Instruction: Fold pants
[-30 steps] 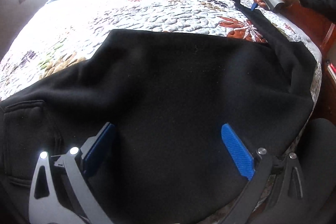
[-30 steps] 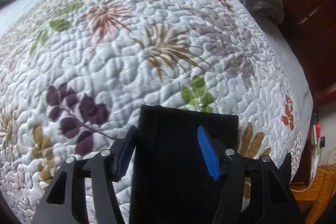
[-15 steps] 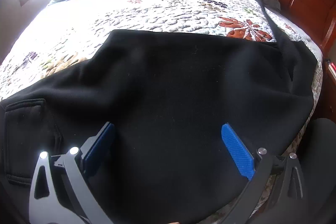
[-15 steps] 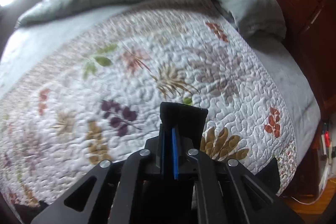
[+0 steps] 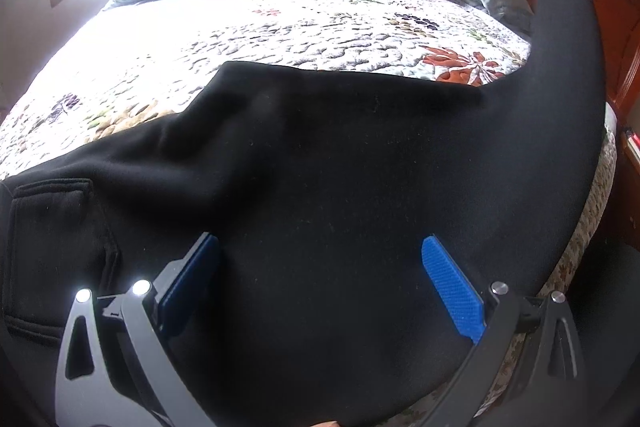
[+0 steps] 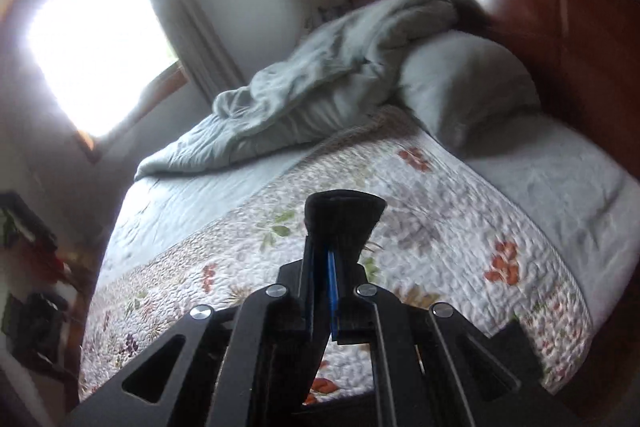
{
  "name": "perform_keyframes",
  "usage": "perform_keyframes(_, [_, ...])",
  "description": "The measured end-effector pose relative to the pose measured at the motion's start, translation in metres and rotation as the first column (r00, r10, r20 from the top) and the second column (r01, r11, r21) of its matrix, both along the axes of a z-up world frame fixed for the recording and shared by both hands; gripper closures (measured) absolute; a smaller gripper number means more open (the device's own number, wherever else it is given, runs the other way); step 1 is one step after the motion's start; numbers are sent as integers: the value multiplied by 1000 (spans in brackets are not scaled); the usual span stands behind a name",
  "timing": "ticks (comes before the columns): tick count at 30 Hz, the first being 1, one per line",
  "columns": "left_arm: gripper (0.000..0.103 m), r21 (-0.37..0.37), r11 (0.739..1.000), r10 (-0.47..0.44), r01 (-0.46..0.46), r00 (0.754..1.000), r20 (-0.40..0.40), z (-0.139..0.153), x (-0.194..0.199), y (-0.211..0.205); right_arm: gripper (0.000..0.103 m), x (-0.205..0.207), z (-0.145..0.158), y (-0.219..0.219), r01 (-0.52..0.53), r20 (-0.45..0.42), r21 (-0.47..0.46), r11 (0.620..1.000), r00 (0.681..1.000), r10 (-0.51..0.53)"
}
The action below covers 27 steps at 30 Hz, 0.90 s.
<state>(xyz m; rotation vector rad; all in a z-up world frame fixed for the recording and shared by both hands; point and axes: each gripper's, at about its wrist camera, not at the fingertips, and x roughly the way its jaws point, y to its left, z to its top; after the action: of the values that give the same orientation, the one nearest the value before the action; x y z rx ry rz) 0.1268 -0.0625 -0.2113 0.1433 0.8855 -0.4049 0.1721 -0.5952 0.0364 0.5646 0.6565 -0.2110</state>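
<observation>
- a bed [image 6: 568, 187] with a white quilted floral bedspread [image 5: 280, 39], a rumpled pale grey-green duvet [image 6: 320, 95], a grey pillow [image 6: 464, 87] and a glossy red-brown wooden headboard [image 6: 540, 7]; a bright window [image 6: 92, 39] beyond.
- soft black fleece pants [image 5: 340, 179] lie spread across the bedspread, one leg lifted at the right.
- left hand-held gripper [image 5: 320, 283] hovers above them, blue ribbed pads wide apart.
- right hand-held gripper [image 6: 326, 267] is clamped on the pants' leg end, raised off the bed.
</observation>
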Motion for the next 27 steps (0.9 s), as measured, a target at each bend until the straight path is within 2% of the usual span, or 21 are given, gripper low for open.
perform_keyframes(5, [3, 6, 1000, 4, -4, 1000, 5, 0, 0, -2, 98, -46, -87, -62, 109, -48, 155, 982, 994, -102])
perform_keyframes(10, [3, 6, 1000, 7, -7, 1000, 4, 0, 1, -2, 98, -91, -139, -94, 157, -56, 267, 951, 987, -147])
perform_keyframes(18, [3, 7, 1000, 11, -11, 1000, 0, 0, 0, -2, 98, -131, -192, -113, 183, -63, 359, 916, 983, -171])
perform_keyframes(23, [3, 7, 1000, 13, -13, 1000, -2, 0, 0, -2, 97, -150, -220, -127, 186, -41, 457, 870, 981, -188])
perform_keyframes(27, [3, 7, 1000, 13, -13, 1000, -2, 0, 0, -2, 87, -159, -241, -135, 182, -23, 541, 821, 979, -202])
